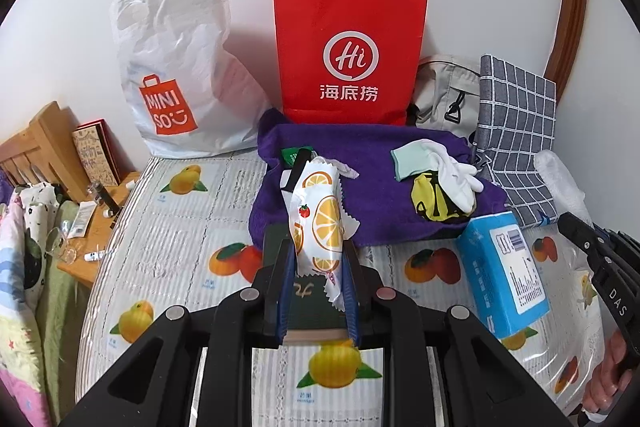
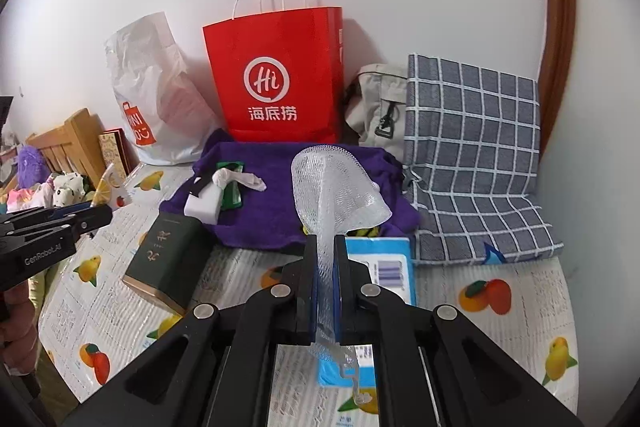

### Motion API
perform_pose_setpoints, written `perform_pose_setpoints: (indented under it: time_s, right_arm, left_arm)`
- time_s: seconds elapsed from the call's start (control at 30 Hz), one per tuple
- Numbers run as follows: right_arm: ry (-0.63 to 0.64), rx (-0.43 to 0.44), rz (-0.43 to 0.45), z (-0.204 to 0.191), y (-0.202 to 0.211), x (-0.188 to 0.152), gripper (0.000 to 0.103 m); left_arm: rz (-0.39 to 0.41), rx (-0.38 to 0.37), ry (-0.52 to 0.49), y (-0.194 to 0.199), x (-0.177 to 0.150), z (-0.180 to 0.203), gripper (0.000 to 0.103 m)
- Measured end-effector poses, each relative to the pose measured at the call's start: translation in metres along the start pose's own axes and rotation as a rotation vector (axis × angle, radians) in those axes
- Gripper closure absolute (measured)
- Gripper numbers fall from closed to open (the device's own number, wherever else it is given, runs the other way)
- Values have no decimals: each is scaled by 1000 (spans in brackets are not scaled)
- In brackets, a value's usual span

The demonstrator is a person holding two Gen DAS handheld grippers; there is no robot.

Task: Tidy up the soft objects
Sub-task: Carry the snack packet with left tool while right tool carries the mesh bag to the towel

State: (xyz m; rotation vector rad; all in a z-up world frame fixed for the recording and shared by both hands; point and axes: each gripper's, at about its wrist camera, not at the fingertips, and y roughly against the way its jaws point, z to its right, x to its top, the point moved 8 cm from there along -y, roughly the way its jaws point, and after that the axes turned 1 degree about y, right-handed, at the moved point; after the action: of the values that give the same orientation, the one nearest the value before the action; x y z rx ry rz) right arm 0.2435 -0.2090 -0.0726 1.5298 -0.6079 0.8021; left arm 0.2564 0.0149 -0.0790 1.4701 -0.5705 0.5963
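Observation:
In the left wrist view my left gripper (image 1: 319, 253) is shut on a white packet printed with orange slices (image 1: 318, 211), held above a dark green box (image 1: 316, 303) on the fruit-print bed cover. My right gripper (image 2: 325, 247) is shut on a white mesh net (image 2: 336, 187) that fans out above its fingers. Behind both lies a purple towel (image 1: 372, 183) carrying a white glove (image 1: 452, 171), a yellow item (image 1: 432, 203) and a white block (image 2: 204, 203). A blue tissue pack (image 2: 380, 255) lies under the right gripper.
A red paper bag (image 1: 348, 55) and a white Miniso bag (image 1: 180, 67) stand against the wall. A grey backpack (image 2: 376, 99) and a checked cushion (image 2: 472, 155) fill the back right. A wooden headboard (image 1: 40, 147) and a cluttered nightstand (image 1: 92, 227) are at left.

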Motion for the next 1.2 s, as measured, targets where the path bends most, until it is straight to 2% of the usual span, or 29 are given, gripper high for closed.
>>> perform_pose_setpoints:
  time_s: [0.6,1.2]
  right_arm:
    - [-24,101,-15,-9,-61,38,97]
    - [-71,223,-67,-25,-135,70,97]
  left_arm:
    - [-33,-13,37,-50,38,-6,82]
    - [-56,-3,69,-88,57,-23,82]
